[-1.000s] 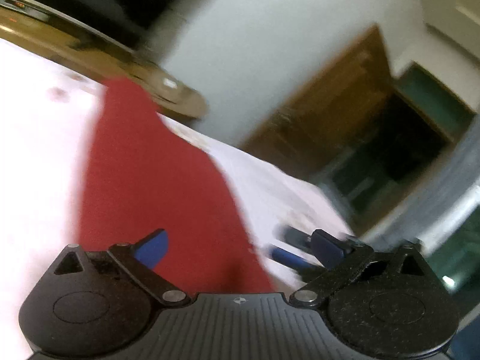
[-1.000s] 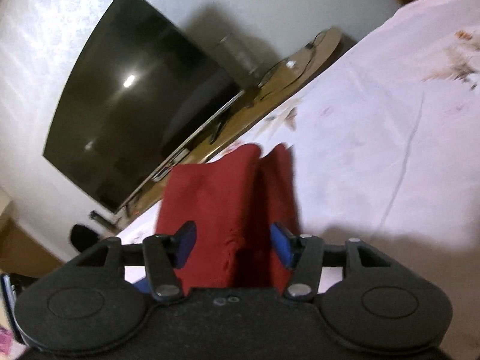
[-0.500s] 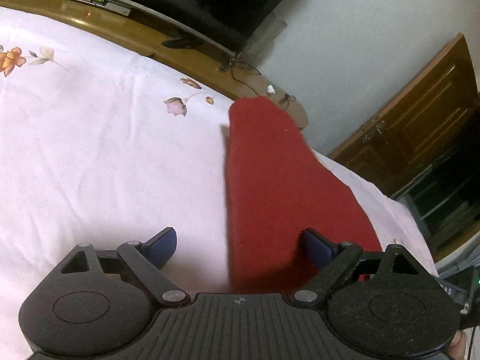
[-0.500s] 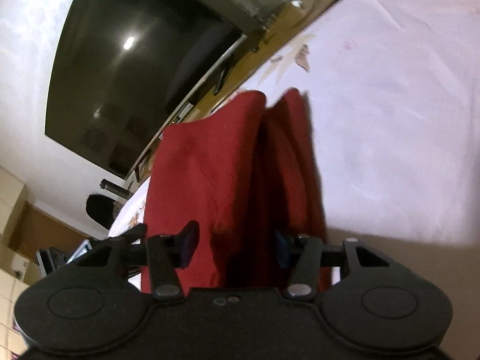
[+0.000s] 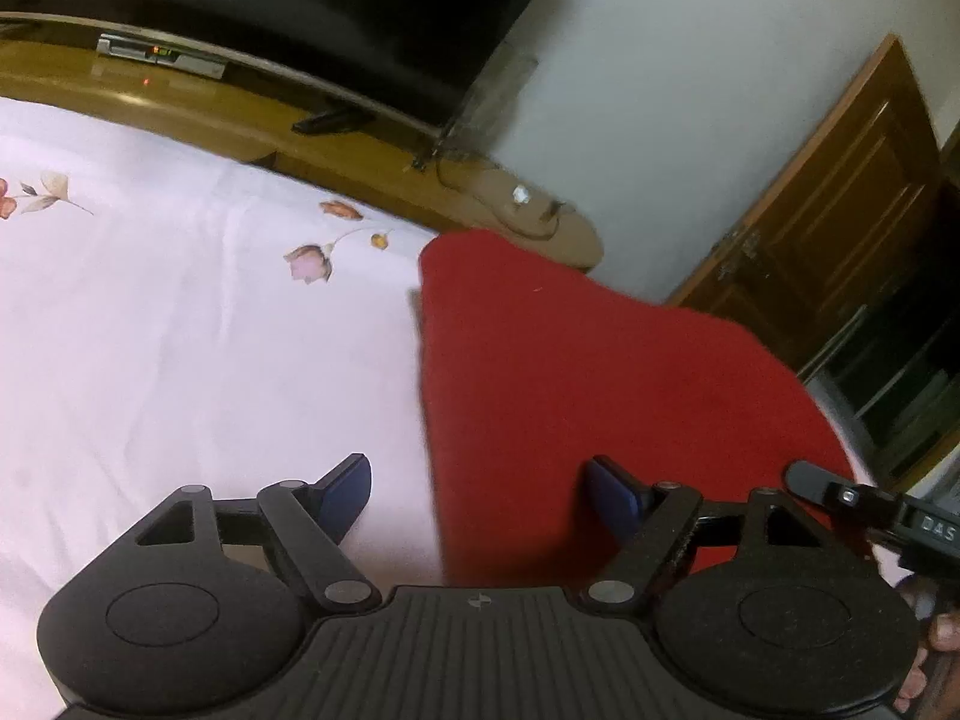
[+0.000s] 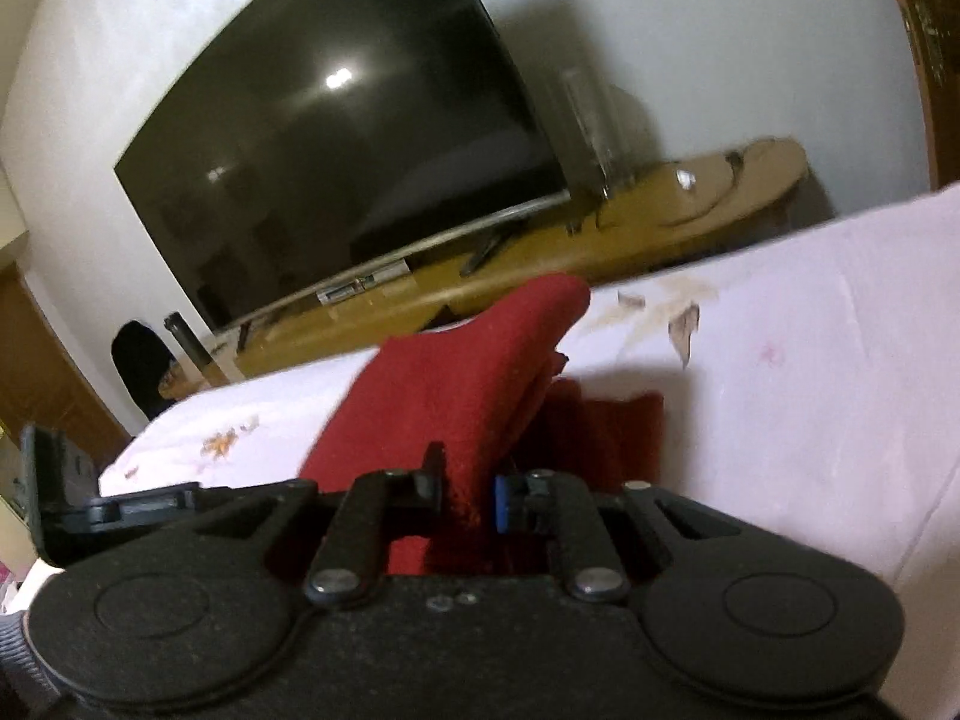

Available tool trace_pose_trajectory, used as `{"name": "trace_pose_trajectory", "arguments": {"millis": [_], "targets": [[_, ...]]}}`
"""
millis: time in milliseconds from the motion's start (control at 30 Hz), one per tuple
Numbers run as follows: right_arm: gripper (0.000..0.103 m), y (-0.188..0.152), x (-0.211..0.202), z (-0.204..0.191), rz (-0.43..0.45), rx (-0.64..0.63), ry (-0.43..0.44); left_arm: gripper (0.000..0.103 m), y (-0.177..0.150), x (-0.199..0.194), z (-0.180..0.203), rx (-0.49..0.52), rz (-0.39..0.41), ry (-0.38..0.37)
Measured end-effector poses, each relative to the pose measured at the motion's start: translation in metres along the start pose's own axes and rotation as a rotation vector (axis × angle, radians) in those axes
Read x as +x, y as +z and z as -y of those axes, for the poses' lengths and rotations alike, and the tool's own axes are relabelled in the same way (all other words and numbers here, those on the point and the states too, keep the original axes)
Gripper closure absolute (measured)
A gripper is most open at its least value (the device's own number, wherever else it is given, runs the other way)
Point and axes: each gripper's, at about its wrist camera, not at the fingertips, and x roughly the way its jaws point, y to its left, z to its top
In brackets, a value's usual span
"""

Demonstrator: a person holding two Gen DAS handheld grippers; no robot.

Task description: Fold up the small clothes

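Right tongs point(image 6: 469, 495) pinching red cloth point(image 6: 456, 396), left tongs point(image 5: 480, 495) spread wide

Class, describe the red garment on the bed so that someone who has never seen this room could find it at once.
Start at the large dark television on the long wooden stand; in front of it lies a bed under a white floral sheet. On that sheet is the red knitted garment, one edge pinched up by the right gripper. It is the only solid red thing on the pale bedding.
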Motion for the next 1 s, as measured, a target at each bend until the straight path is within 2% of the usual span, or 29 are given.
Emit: {"name": "trace_pose_trajectory", "arguments": {"millis": [67,133,167,233,267,400,500,533,567,667,800,833,867,933,1000], "targets": [[0.088,-0.004,0.006,0.009,-0.039,0.005,-0.027,0.025,-0.005,0.014,-0.001,-0.012,-0.063,0.035],[0.088,-0.018,0.029,0.029,-0.135,0.055,-0.089,0.024,-0.009,0.016,0.001,0.019,-0.051,0.038],[0.088,-0.028,0.036,0.040,-0.153,0.097,-0.096,0.024,-0.009,0.015,0.003,0.025,-0.051,0.046],[0.088,-0.036,0.030,0.053,-0.114,0.205,-0.052,0.024,-0.008,0.013,0.002,0.028,-0.057,0.040],[0.088,-0.037,0.028,0.054,-0.108,0.218,-0.047,0.024,-0.008,0.013,0.000,0.032,-0.056,0.035],[0.087,-0.038,0.027,0.051,-0.108,0.180,-0.047,0.024,-0.005,0.013,-0.001,0.029,-0.054,0.028],[0.068,-0.027,0.019,0.054,-0.057,0.166,-0.049,0.024,0.009,0.004,0.003,0.061,0.010,0.031],[0.044,-0.022,0.013,0.055,-0.010,0.150,-0.069,0.024,0.016,0.006,0.004,0.080,0.020,0.035],[0.034,-0.018,0.011,0.059,0.024,0.153,-0.066,0.024,0.023,0.010,0.004,0.085,0.018,0.038],[0.045,-0.003,0.027,0.083,0.035,0.239,-0.017,0.024,0.041,0.027,0.002,0.073,-0.002,0.029],[0.058,0.008,0.064,0.102,-0.020,0.332,0.026,0.024,0.050,0.049,-0.001,0.066,-0.028,0.031],[0.074,0.009,0.071,0.103,-0.032,0.333,0.017,0.024,0.051,0.054,-0.001,0.066,-0.035,0.038],[0.093,0.010,0.074,0.101,-0.029,0.309,0.018,0.024,0.051,0.059,-0.002,0.059,-0.043,0.047],[0.094,0.009,0.072,0.080,0.032,0.177,-0.023,0.024,0.050,0.062,0.003,0.077,-0.027,0.064],[0.095,0.009,0.068,0.069,0.064,0.081,-0.066,0.023,0.048,0.069,0.009,0.121,-0.020,0.113]]}}
